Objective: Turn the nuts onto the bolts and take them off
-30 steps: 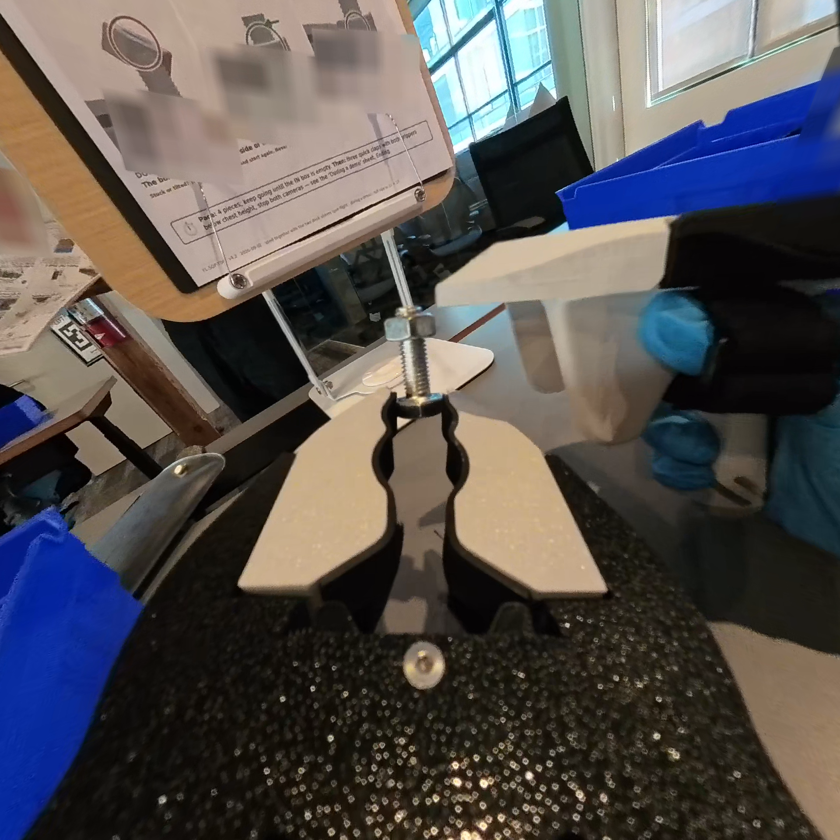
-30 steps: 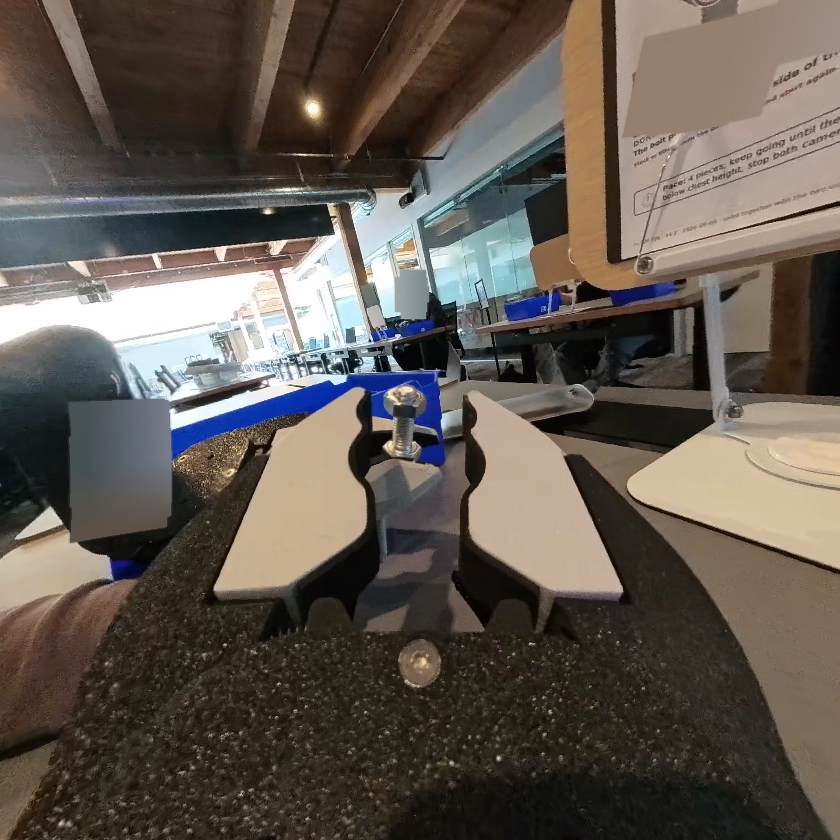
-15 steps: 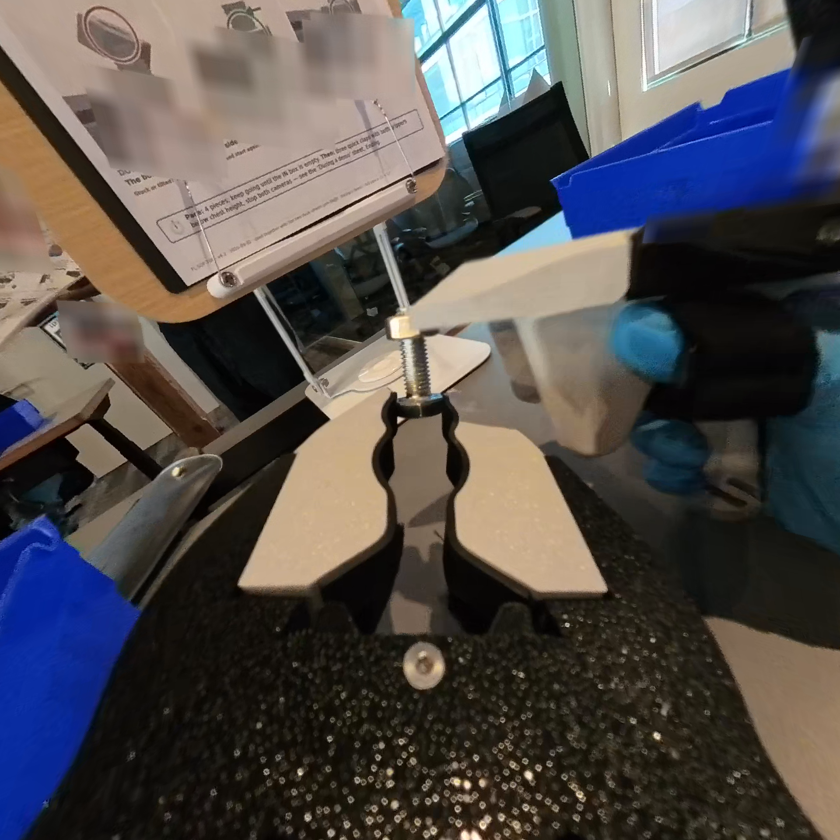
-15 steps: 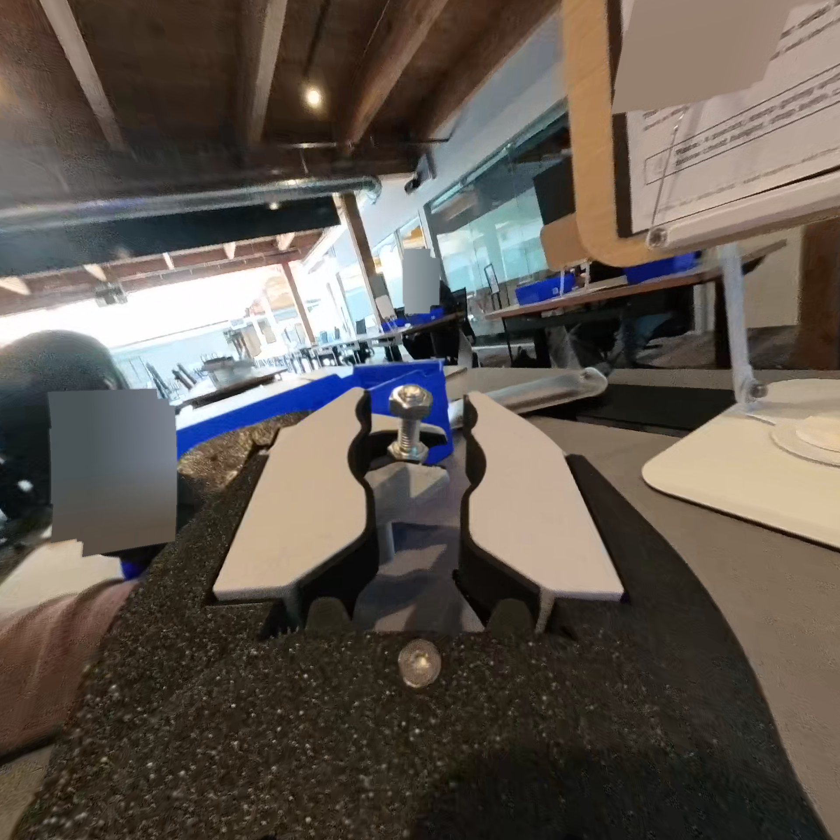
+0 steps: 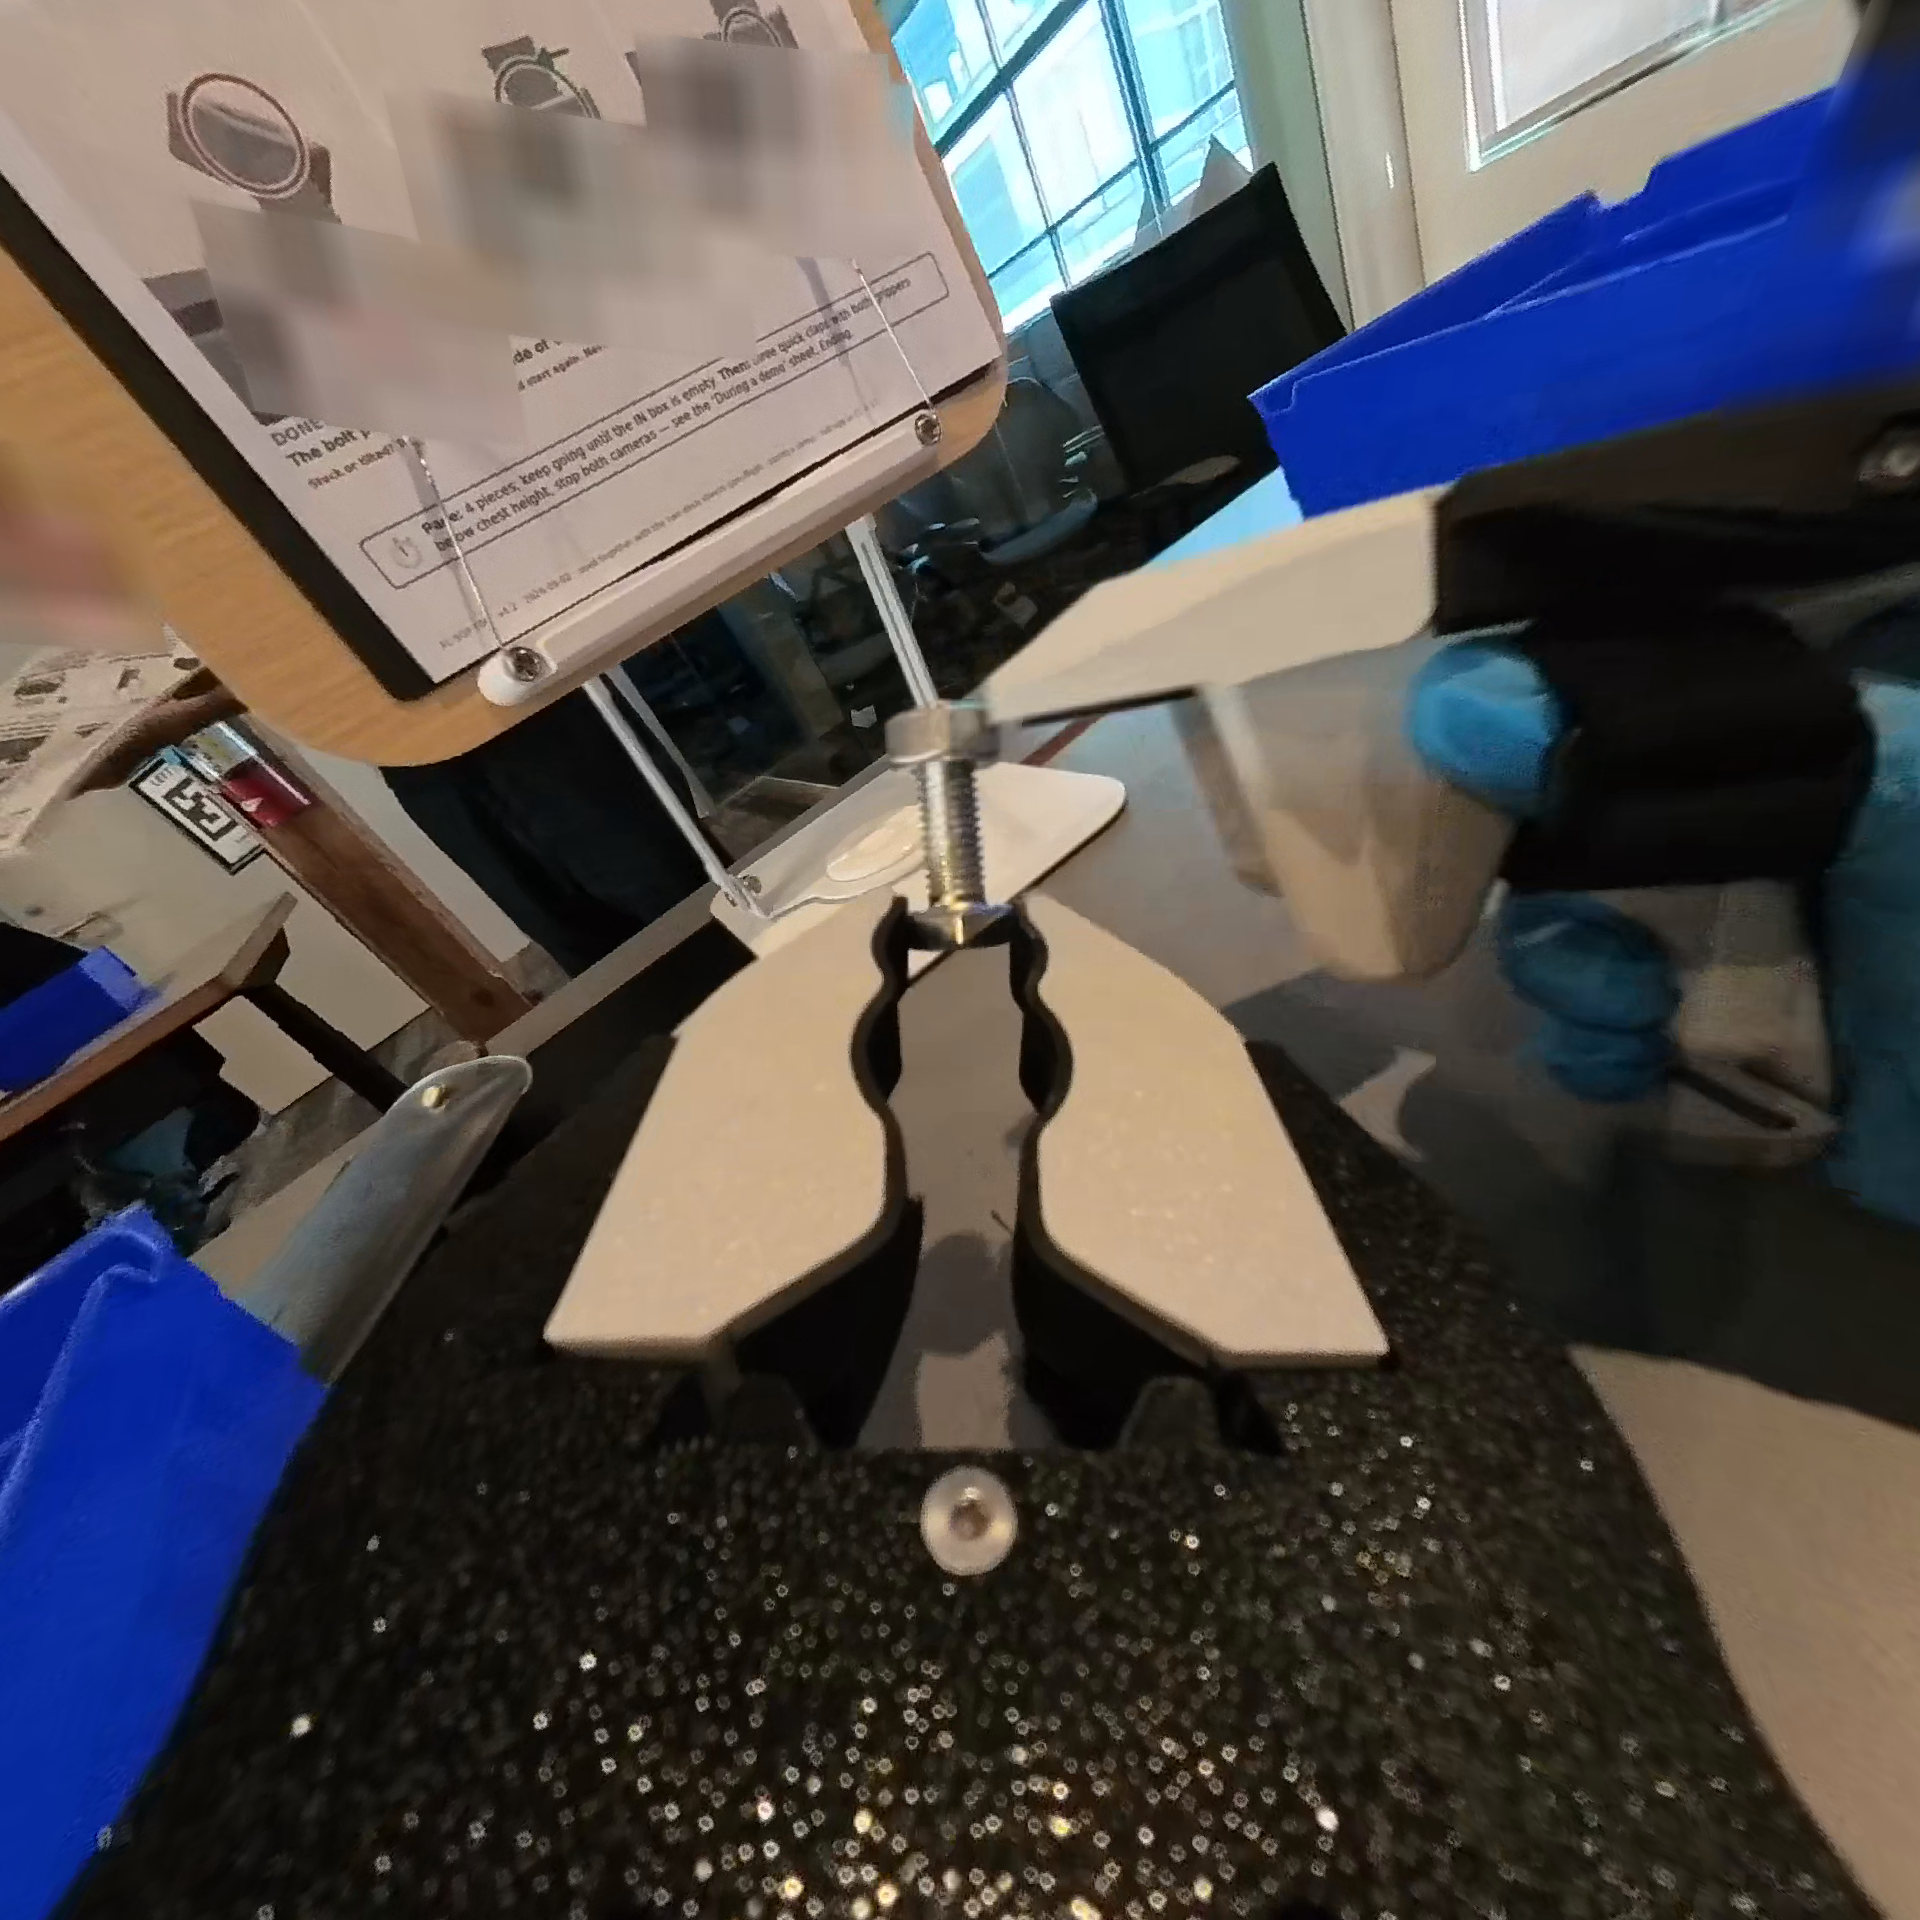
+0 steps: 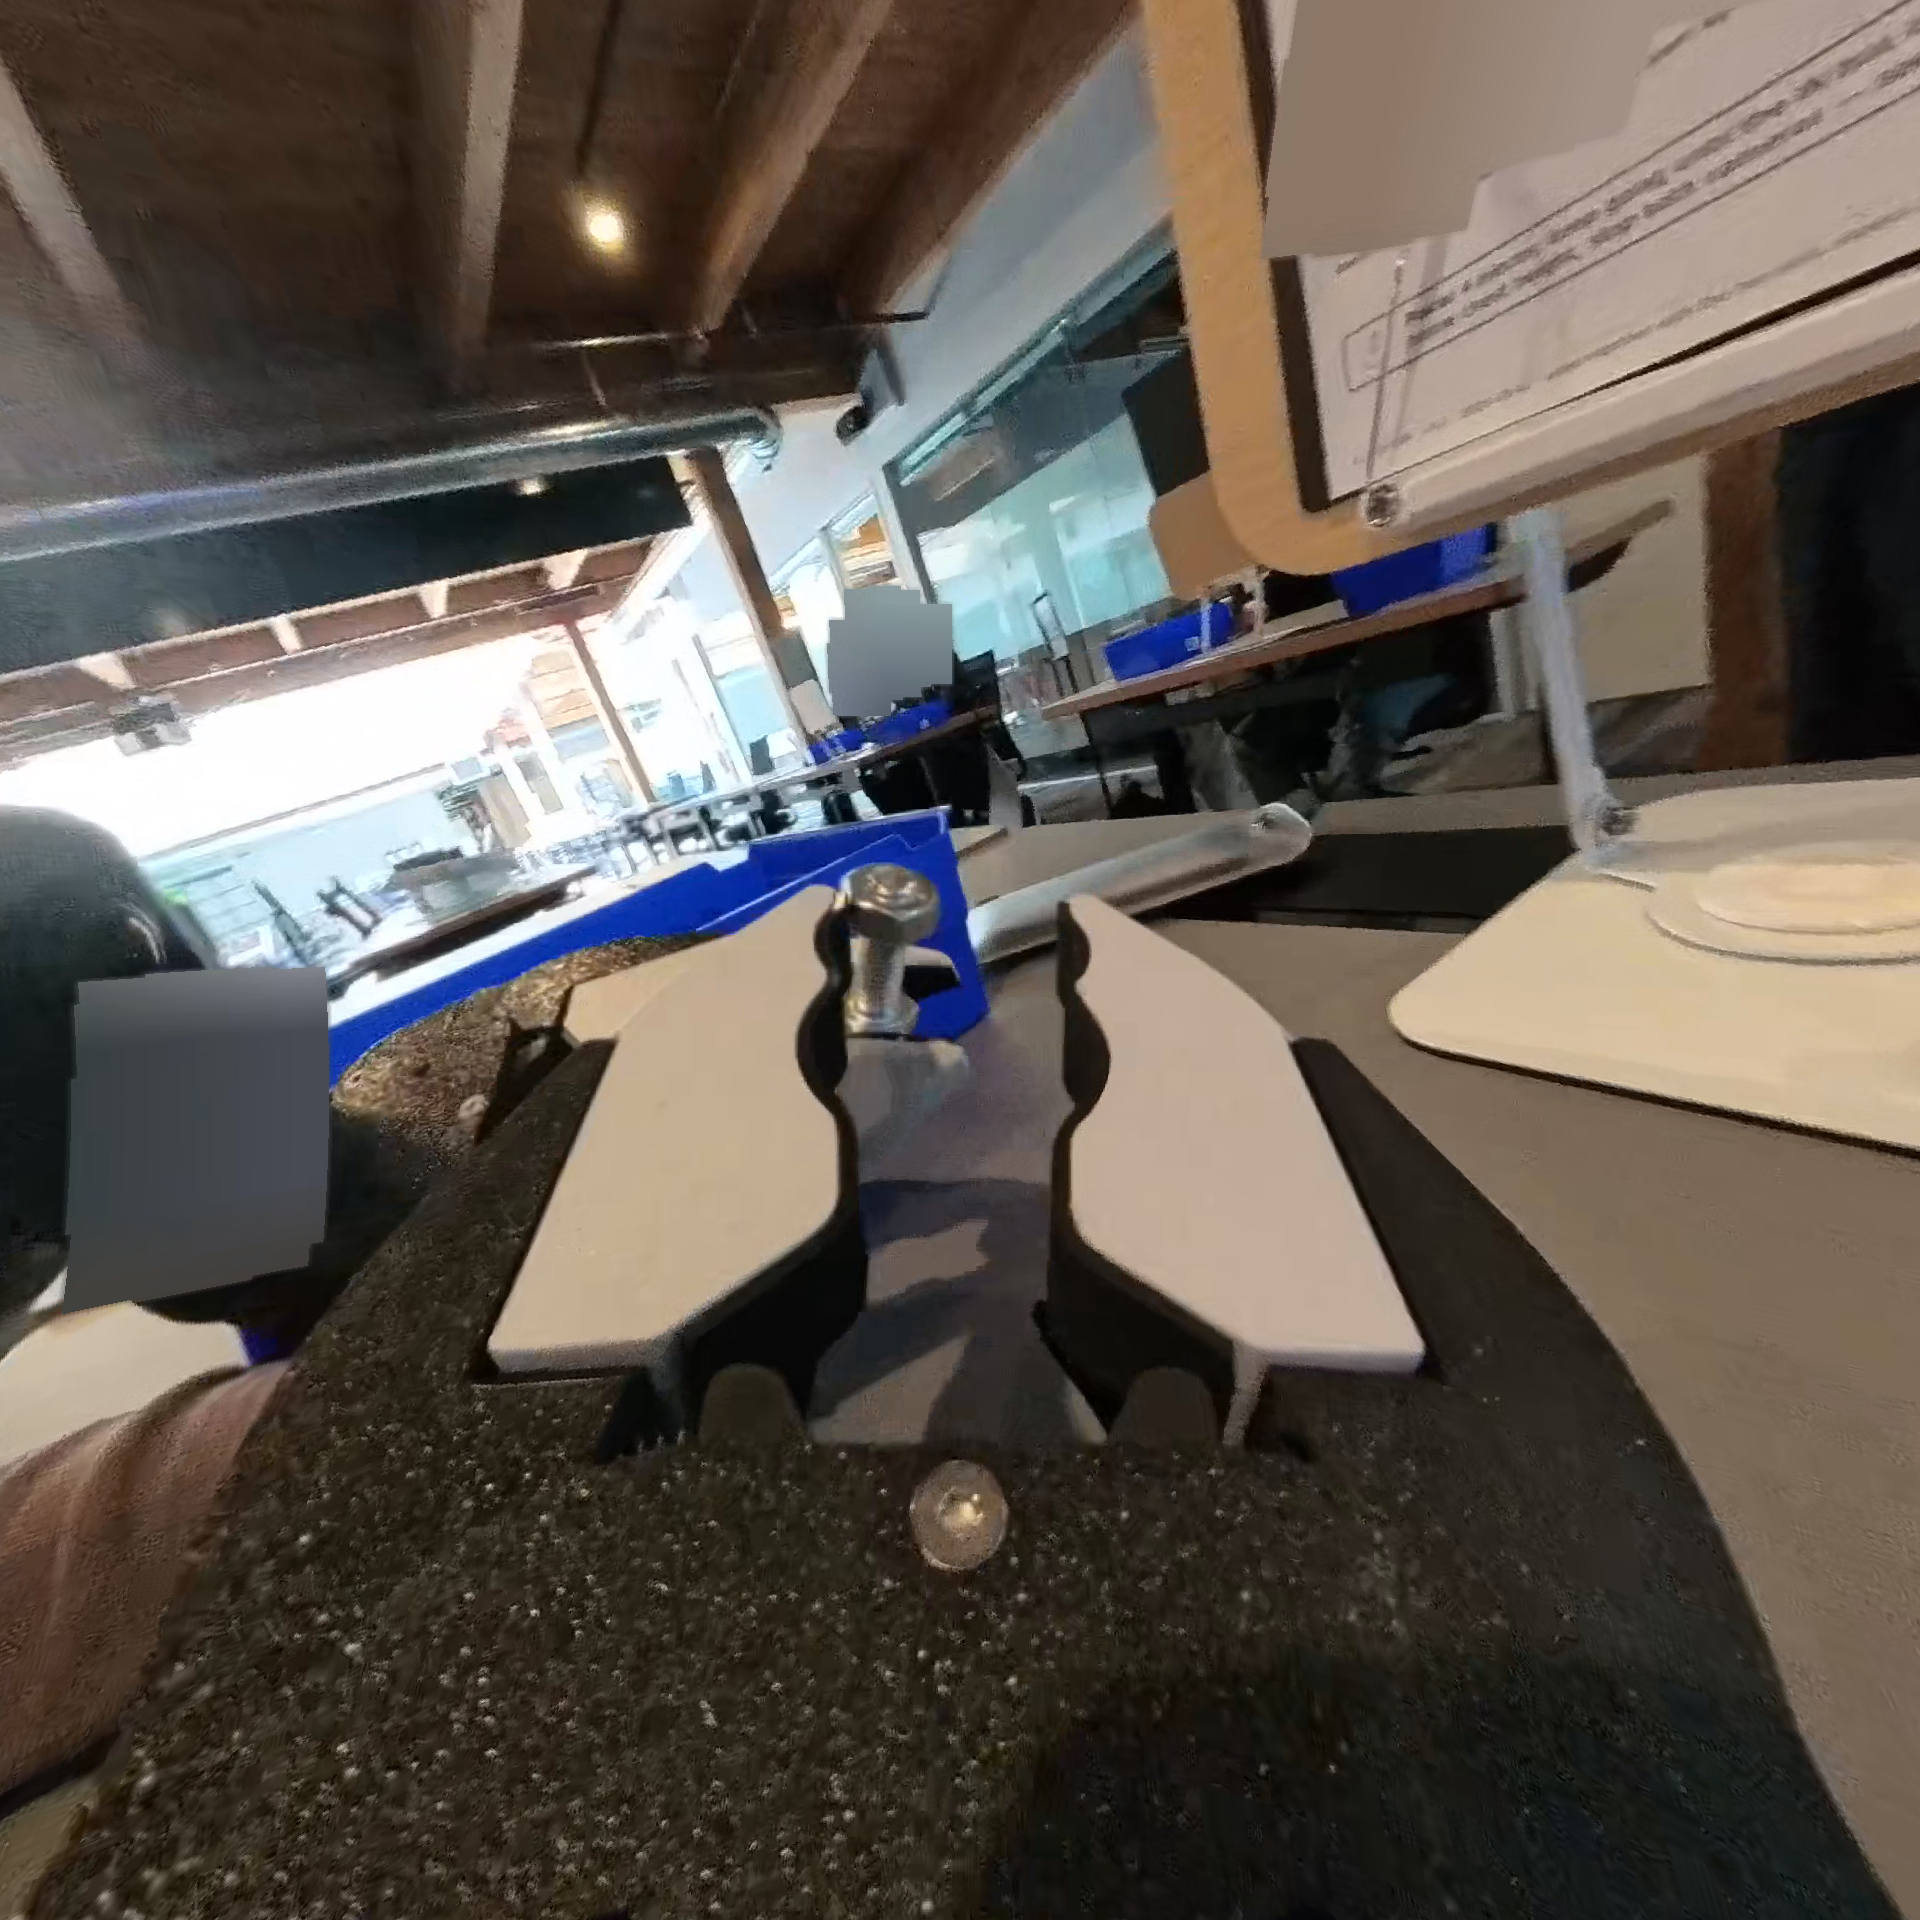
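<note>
Off to the left tool's (image 5: 956, 925) left sits a blue bin (image 5: 125, 1475), with a shiny metal clamp handle (image 5: 405, 1174) lying between the two. Above and ahead of it stands a wooden board (image 5: 208, 582) carrying a printed sheet (image 5: 499, 312), raised on thin white legs over a white base plate (image 5: 1049, 821) on the grey tabletop (image 5: 1745, 1507).

The left tool is pinched nearly closed on the hex head of a bolt (image 5: 953, 821), which it holds at its very tips with the threaded shank standing upright. A nut (image 5: 943, 736) sits at the top of the thread.

From the right of it, the right tool (image 6: 951, 966) reaches in sideways, held by a hand in a blue glove (image 5: 1496, 717). Seen from the left tool, one of its pale fingers (image 5: 1205, 623) lies level with the nut and touches its right side. From the right tool's own camera its fingers stand apart with a clear gap; the nut is close against the left finger and free of the right one, so it grips nothing. Beyond that tool's tips is another blue bin (image 6: 727, 914), and to its right the white base plate on the tabletop.
</note>
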Motion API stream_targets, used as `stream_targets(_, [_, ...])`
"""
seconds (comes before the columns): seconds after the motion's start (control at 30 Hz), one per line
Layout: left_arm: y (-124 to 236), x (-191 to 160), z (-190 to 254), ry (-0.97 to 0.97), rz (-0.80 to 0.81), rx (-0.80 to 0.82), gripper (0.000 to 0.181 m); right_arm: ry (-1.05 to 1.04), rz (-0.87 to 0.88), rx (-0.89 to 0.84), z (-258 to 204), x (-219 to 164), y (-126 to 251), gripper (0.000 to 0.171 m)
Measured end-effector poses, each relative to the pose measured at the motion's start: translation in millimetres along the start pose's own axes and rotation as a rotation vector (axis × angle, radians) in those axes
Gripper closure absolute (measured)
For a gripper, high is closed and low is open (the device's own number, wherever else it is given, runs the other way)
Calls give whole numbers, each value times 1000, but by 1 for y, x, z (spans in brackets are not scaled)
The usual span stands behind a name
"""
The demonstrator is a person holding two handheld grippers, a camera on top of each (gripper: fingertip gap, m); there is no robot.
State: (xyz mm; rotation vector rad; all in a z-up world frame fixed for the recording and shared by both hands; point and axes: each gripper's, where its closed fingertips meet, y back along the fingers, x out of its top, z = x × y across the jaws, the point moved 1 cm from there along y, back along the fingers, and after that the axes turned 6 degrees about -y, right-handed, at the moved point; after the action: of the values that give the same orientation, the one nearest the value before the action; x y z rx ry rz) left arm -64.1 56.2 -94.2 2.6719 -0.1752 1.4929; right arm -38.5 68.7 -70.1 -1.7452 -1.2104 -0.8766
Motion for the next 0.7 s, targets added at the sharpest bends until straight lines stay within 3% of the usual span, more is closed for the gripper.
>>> stream_targets(0.07, [1,1,-4,21,10,10,163,-16,70,-67,10,10,11,141])
stream_targets(0.13, [1,-2,-5,34,1,9,163,-66,112,-28,10,16,14,135])
stream_targets(0.3, [0,2,0,-14,8,4,163,-37,34,98,-9,5,-7,129])
stream_targets(0.37, [2,6,-2,-37,24,27,163,-10,-5,58,-7,-2,-6,132])
stream_targets(0.47, [5,6,-7,-20,34,47,163,-27,72,-26,3,9,10,137])
stream_targets(0.57, [3,3,-8,6,18,36,163,-78,149,19,3,20,16,128])
stream_targets(0.7, [0,3,-2,-15,10,19,163,1,90,97,-12,9,-4,116])
